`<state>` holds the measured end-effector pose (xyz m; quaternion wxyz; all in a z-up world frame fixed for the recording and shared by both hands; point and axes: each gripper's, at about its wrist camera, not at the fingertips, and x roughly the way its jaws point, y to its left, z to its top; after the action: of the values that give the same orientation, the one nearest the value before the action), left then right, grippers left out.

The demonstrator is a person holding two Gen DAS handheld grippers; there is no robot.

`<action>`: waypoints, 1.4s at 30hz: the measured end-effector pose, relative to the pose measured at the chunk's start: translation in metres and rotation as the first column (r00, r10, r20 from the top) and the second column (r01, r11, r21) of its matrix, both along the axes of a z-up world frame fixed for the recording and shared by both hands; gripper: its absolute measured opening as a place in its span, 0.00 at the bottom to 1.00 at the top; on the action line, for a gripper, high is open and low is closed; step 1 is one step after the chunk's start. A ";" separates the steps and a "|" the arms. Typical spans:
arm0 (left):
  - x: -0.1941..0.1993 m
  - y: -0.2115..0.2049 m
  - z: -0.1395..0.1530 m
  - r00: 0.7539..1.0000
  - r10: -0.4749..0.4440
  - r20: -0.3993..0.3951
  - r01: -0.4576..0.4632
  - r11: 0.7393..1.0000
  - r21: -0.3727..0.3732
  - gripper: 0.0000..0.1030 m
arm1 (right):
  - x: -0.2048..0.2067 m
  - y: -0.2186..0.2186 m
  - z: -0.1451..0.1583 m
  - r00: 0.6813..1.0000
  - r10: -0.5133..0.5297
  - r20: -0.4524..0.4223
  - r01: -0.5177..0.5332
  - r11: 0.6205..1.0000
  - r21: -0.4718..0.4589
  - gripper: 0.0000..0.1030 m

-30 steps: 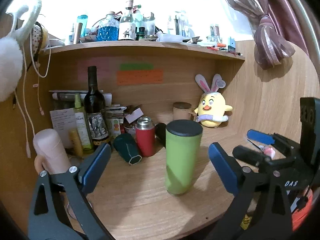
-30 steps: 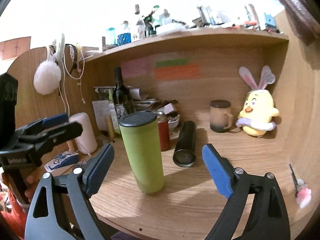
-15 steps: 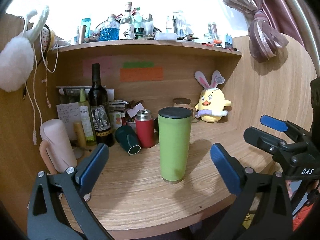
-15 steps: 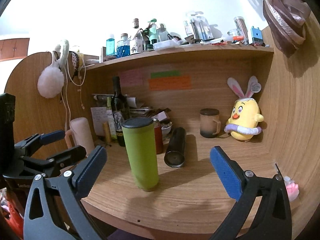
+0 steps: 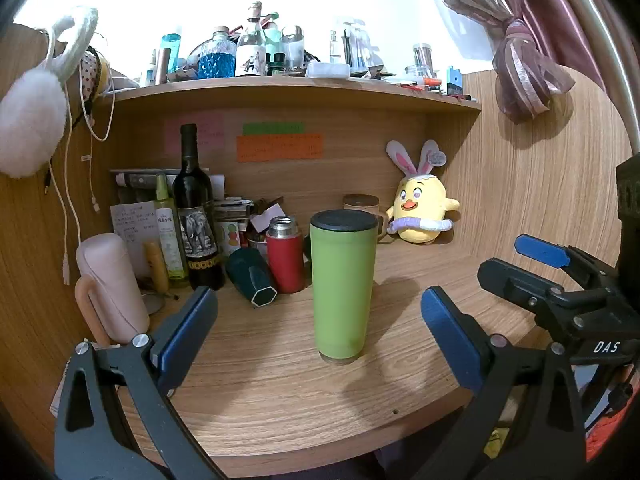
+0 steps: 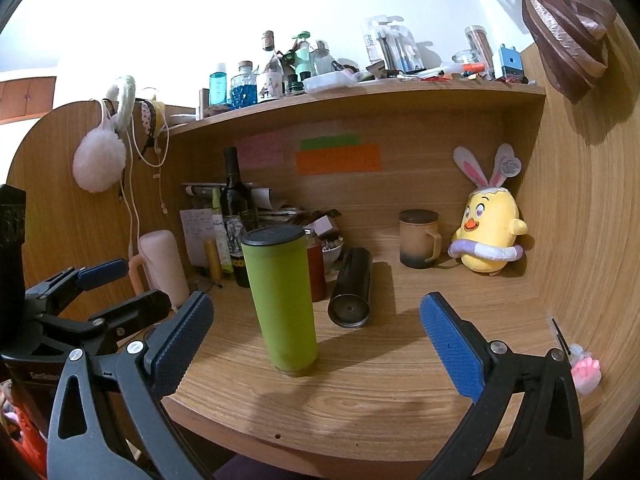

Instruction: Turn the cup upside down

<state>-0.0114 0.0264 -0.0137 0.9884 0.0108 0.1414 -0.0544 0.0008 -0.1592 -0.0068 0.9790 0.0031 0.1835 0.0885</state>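
Upright green cup (image 5: 343,290) on desk (image 5: 280,380); left gripper (image 5: 320,332), right gripper (image 6: 316,330) both spread apart, empty.

The wooden desk (image 5: 280,392) held a green cup (image 5: 343,288). Behind the cup stood a red flask (image 5: 285,258) and a wine bottle (image 5: 197,216).

both fisheye views bend the shelf (image 5: 296,94) into an arc, with black vignette at the corners. the wall above is blown out white. the green cup (image 6: 282,300) throws a soft shadow rightward on the tabletop (image 6: 380,380). focus stays sharp, no motion blur.
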 end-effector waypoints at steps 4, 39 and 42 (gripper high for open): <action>0.001 0.001 0.000 1.000 0.000 0.001 0.000 1.000 -0.002 1.00 | 0.000 0.000 0.000 1.000 0.002 0.000 -0.002 1.000 -0.003 1.00; 0.000 0.000 0.000 1.000 0.009 0.001 -0.009 1.000 -0.008 1.00 | -0.001 0.005 -0.001 1.000 0.001 0.004 -0.001 1.000 -0.019 1.00; -0.001 0.000 -0.001 1.000 0.010 0.001 -0.010 1.000 -0.009 1.00 | -0.002 0.005 -0.001 1.000 0.001 0.003 -0.001 1.000 -0.018 1.00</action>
<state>-0.0120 0.0263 -0.0142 0.9887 0.0059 0.1408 -0.0503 -0.0009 -0.1545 -0.0075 0.9792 -0.0059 0.1829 0.0872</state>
